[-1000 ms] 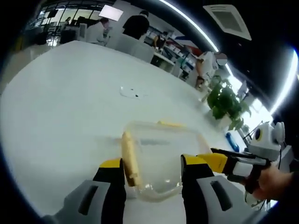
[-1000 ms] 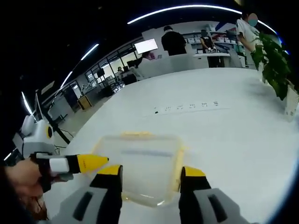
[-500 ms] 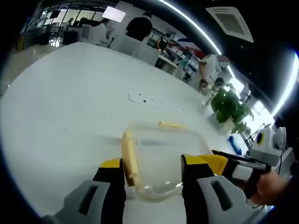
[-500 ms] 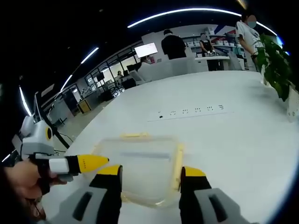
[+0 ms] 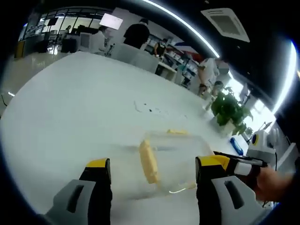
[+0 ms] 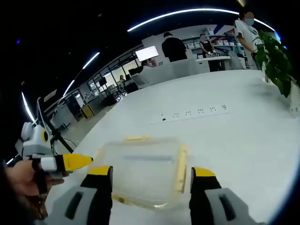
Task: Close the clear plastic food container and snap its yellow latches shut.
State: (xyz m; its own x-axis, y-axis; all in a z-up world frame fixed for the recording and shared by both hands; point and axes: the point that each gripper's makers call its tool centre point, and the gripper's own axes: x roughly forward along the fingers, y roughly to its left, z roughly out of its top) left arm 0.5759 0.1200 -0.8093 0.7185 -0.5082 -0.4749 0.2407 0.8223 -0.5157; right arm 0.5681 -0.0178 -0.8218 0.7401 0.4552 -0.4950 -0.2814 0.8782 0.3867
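Clear container (image 6: 145, 171) between open grippers

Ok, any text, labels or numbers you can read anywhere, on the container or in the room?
None legible.
Clear plastic food container and its yellow latches: no markings visible.
Wall screen: bright, content too small and blurred to read.
Table's strip of sockets: no readable markings.

Clear container (image 6: 146, 171) flat on table, lid apparently on, yellow latches (image 6: 182, 161).

Both grippers look the same: left gripper (image 5: 152, 176) and right gripper (image 6: 151, 180) have grey bodies. Yellow tips on black jaws. White-and-grey handle section behind the yellow nose.
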